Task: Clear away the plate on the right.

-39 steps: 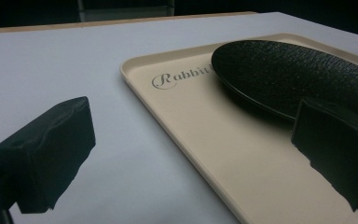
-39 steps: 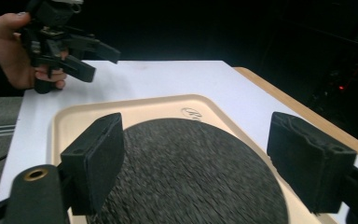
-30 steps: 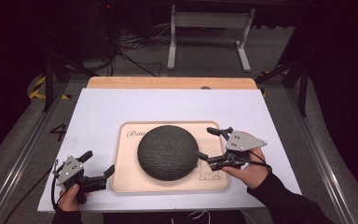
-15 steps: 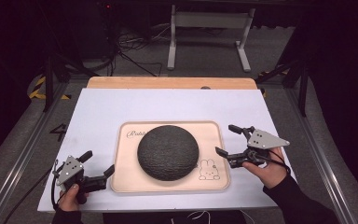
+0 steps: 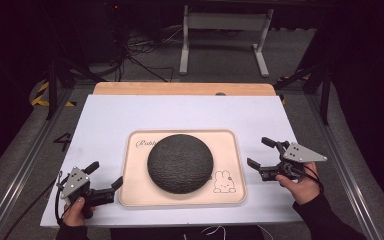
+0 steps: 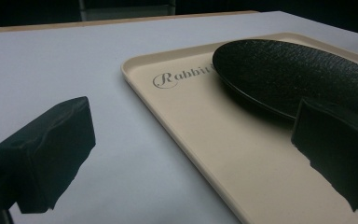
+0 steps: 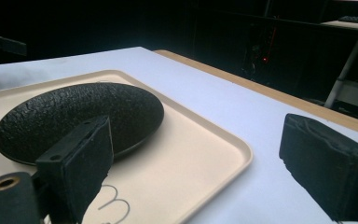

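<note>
On the white bench [image 5: 130, 112], a dark textured plate [image 5: 180, 162] lies upside down on the beige tray [image 5: 232, 160], flanked by the left hand-held gripper [image 5: 104, 177] and right hand-held gripper [image 5: 259, 153], both gaping, empty.

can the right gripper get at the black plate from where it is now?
Probably yes. The right gripper is open just off the tray's right edge, pointing at the black plate. Nothing lies between them but bare tray. The plate sits upside down, its rim low, so gripping it could be awkward.
</note>
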A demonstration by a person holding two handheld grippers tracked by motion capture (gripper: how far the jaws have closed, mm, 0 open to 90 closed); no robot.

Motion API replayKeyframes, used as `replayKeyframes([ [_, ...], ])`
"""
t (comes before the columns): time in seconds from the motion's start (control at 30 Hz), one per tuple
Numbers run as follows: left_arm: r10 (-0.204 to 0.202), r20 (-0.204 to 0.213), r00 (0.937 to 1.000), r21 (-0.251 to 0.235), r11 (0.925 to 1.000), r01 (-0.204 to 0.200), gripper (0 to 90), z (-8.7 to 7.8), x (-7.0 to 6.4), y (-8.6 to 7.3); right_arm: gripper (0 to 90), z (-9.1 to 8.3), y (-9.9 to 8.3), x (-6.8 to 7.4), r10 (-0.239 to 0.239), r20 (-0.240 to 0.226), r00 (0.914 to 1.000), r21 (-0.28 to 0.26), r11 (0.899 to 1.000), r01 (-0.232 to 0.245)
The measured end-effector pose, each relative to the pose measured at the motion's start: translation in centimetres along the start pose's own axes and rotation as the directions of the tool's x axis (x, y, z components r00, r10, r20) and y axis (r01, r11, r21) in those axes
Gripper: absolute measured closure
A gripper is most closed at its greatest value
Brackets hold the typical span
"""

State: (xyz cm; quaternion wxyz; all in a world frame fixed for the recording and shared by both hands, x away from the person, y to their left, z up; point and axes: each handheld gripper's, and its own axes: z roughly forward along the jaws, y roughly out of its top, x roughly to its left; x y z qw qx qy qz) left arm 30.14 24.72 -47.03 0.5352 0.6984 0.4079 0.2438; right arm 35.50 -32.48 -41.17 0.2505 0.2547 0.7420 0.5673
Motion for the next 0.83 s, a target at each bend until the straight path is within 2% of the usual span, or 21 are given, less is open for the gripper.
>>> replayKeyframes([
  [0.33, -0.003, 0.0, 1.0, -0.001, 1.0, 0.003, 0.5, 0.0, 0.0, 0.0, 10.3, -0.4, -1.9, -0.6, 0.033, -0.012, 0.9994, -0.006, 0.999, -0.034],
  [0.5, -0.001, -0.002, 1.0, -0.003, 1.0, 0.001, 0.5, 0.0, 0.0, 0.0, 9.8, -0.3, -3.2, -0.8, 0.056, -0.012, 0.9984, 0.009, 0.998, -0.056],
  [0.67, -0.003, 0.001, 1.0, -0.003, 1.0, 0.003, 0.5, 0.0, 0.0, 0.0, 9.5, -0.2, -4.4, -1.0, 0.059, -0.013, 0.9982, 0.034, 0.998, -0.058],
  [0.83, -0.001, 0.001, 1.0, -0.003, 1.0, 0.001, 0.5, 0.0, 0.0, 0.0, 8.5, -0.2, -4.5, -1.1, 0.058, -0.022, 0.9981, 0.019, 0.998, -0.058],
])
